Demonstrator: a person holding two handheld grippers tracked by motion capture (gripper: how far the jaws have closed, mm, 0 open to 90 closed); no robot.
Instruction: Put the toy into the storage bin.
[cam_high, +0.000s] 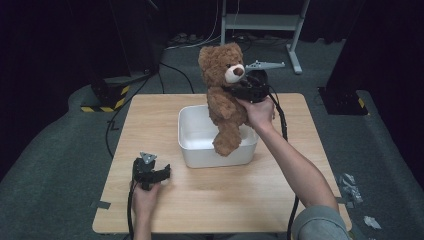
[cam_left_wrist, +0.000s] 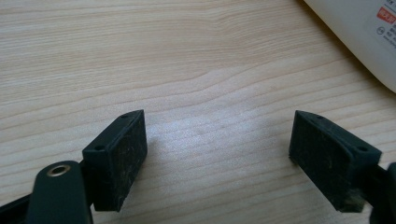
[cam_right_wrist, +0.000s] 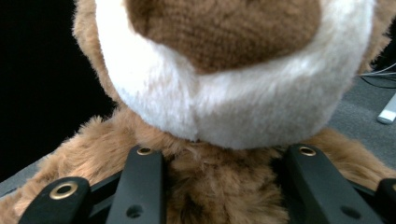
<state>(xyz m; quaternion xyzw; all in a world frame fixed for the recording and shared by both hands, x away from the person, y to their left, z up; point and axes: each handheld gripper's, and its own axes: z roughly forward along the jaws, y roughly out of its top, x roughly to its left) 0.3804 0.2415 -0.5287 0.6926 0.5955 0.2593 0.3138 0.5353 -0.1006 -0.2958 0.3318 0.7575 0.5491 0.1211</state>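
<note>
Both claws have separate jobs: my right gripper (cam_high: 245, 89) is clamped on the fluffy brown teddy bear (cam_high: 224, 95) at its neck, under the white muzzle, so it hangs upright above the white rectangular plastic tub (cam_high: 200, 152). My left gripper (cam_high: 156, 172) rests wide apart on the pale wooden table (cam_high: 150, 120), out of the way.

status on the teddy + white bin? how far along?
Done: the right gripper is shut on the teddy bear at the neck, and the bear hangs clear of the table. In hand: the bear is above the white bin, one foot near its front rim. Whether it is going in or coming out can't be told. The left gripper rests open on the table, idle.
</note>
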